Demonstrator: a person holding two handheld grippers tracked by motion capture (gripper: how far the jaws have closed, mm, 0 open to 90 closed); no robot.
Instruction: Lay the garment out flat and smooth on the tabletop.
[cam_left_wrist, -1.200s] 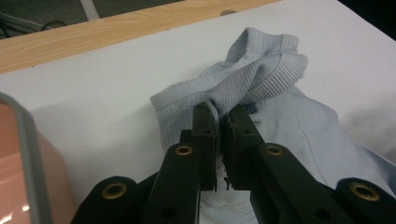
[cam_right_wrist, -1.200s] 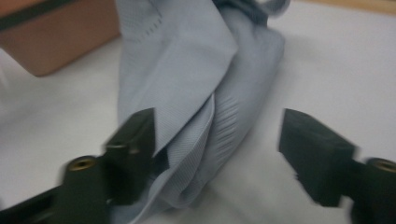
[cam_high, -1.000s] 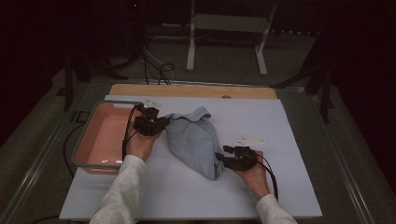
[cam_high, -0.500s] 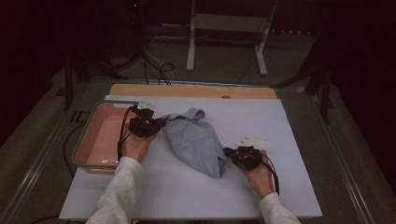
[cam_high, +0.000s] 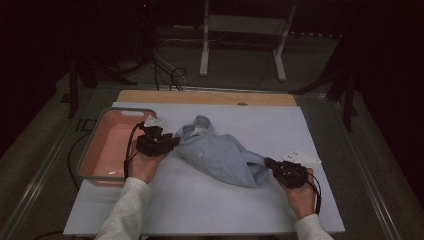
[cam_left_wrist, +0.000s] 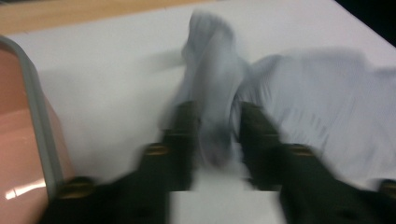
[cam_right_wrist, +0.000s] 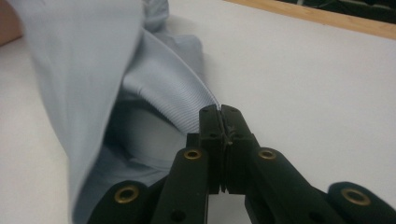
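A light blue cloth (cam_high: 220, 155) lies rumpled across the middle of the white mat (cam_high: 305, 125). My left gripper (cam_high: 172, 142) is at the cloth's left end. In the left gripper view, which is blurred, its jaws (cam_left_wrist: 217, 112) have just been opening and stand apart, with a fold of the cloth (cam_left_wrist: 212, 88) between them. My right gripper (cam_high: 270, 164) is at the cloth's lower right corner. Its jaws (cam_right_wrist: 219, 109) are shut on the cloth's edge (cam_right_wrist: 177, 98), which rises from them in a taut fold.
A pink tray (cam_high: 86, 152) with a grey rim sits on the mat's left side, just beside my left hand. A wooden board edge (cam_high: 200, 96) runs along the far side of the mat. Bare mat lies in front of the cloth and to the right of it.
My right gripper has closed on the cloth's corner and moved right, drawing the cloth out longer. The left hand stayed in place and its jaws have parted.
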